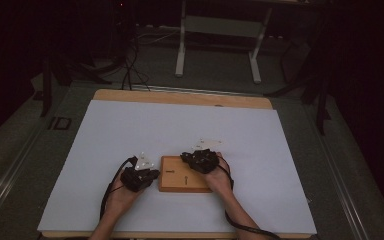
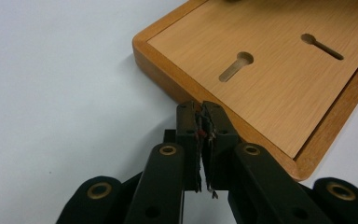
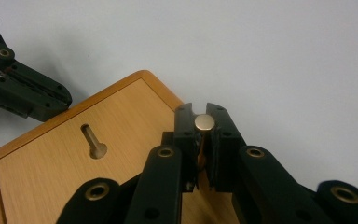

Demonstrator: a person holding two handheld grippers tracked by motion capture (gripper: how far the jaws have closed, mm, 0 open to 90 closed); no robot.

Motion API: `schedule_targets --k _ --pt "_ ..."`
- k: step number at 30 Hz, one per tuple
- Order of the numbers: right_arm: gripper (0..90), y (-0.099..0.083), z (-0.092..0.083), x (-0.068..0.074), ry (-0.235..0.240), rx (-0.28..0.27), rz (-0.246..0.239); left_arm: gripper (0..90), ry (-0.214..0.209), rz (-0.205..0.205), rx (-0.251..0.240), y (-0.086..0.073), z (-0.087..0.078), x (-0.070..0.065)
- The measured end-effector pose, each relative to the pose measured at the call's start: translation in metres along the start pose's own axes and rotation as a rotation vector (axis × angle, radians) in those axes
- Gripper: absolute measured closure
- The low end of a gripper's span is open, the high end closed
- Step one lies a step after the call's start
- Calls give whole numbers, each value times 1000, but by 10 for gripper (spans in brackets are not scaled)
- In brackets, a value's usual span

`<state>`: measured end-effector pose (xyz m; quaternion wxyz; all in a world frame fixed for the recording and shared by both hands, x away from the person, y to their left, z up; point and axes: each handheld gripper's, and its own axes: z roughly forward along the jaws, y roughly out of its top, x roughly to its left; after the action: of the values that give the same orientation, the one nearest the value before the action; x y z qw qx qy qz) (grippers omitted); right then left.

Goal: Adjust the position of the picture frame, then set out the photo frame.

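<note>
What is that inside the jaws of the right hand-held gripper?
The right hand-held gripper is closed on a small brass-coloured peg with a round flat head, above the wooden board. The jaws cover the peg's lower shaft, so its tip cannot be seen.

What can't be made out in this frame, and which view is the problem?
- Brass pin in the right gripper: its shaft, hidden between the jaws, right gripper view.
- Wooden board: far corner cut off by the top edge, left gripper view.
- Slots in the board: too small and dim, high view.
- Left gripper: a thin scrap between the shut jaws, unidentifiable.
</note>
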<state>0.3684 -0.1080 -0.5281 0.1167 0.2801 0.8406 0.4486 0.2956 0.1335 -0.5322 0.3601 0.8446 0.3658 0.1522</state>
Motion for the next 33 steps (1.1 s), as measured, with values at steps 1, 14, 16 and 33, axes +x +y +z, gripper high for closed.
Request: schedule_targets --k 1,14,16,33 --pt "840 0 0 0 0 1 0 858 1 0 -1 0 0 0" --pt "606 1 -10 -5 41 11 -12 806 11 -5 -17 1 1 2" --pt "588 1 -13 -5 45 15 -25 798 10 -5 -23 1 1 2" --pt "552 -15 -51 -6 10 12 -63 750 10 -11 -87 5 -3 4"
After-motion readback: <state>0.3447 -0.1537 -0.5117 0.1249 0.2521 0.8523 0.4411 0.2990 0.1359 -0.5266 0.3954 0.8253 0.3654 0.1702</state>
